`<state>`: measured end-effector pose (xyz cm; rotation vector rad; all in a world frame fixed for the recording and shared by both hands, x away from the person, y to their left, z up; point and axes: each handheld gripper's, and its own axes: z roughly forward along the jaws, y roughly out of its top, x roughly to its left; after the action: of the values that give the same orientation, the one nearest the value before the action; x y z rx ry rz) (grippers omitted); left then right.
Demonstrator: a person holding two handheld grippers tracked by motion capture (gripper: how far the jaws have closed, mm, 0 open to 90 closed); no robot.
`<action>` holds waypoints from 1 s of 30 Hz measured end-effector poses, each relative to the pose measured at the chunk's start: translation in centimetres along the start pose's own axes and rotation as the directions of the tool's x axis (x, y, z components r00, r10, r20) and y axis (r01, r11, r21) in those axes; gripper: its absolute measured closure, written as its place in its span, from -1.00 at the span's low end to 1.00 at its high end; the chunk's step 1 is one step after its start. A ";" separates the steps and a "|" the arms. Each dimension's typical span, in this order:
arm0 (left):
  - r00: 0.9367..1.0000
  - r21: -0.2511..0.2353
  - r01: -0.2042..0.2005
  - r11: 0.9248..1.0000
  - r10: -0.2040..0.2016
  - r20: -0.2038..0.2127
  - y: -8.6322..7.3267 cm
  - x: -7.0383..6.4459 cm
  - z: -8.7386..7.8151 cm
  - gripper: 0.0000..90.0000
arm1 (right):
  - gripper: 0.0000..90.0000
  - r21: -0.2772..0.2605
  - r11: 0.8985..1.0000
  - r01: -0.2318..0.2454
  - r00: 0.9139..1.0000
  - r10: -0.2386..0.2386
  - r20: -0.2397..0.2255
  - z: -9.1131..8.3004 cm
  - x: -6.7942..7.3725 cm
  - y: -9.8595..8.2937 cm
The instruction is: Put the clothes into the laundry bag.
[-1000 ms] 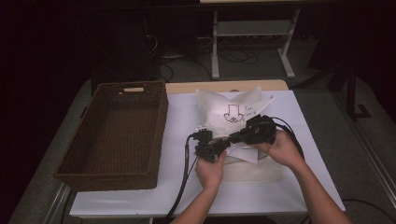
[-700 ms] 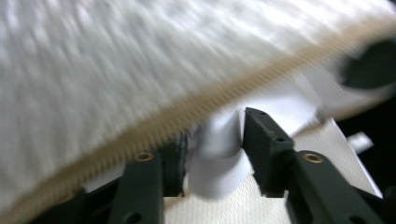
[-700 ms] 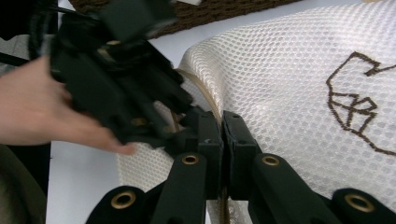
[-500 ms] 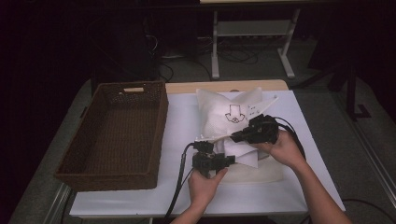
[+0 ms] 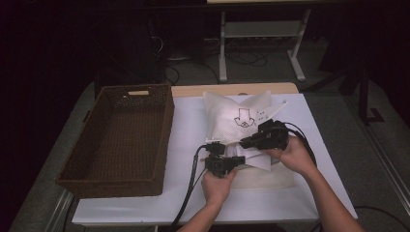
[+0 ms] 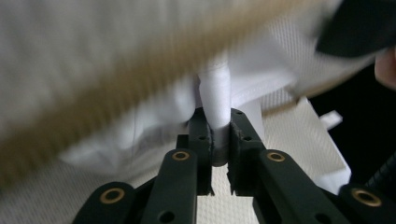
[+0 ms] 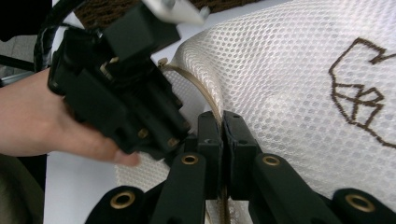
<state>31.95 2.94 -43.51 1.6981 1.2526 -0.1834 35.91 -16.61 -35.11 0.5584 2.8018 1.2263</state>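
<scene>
On the white tabletop, beside a wicker basket, 2 grippers are working a soft, light mesh pillow. Left gripper fingers are clamping white inner fabric; right gripper fingers are pinching the tan edge seam, the firmest hold.

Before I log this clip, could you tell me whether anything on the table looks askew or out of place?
Nothing looks damaged or spilled. The white mesh bag lies rumpled, with the left gripper pinching white fabric and the right gripper clamped on its tan edge. The wicker basket sits squarely.
</scene>
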 end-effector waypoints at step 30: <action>0.986 -0.188 -0.128 0.974 0.104 -0.131 1.5 -0.5 -1.4 0.87 | 0.91 -0.035 0.999 0.004 1.000 -0.004 -0.022 -0.2 0.5 1.1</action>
<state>32.37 3.70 -41.55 1.6242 1.2126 0.1119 35.73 -15.95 -34.13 0.5404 2.7921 1.2854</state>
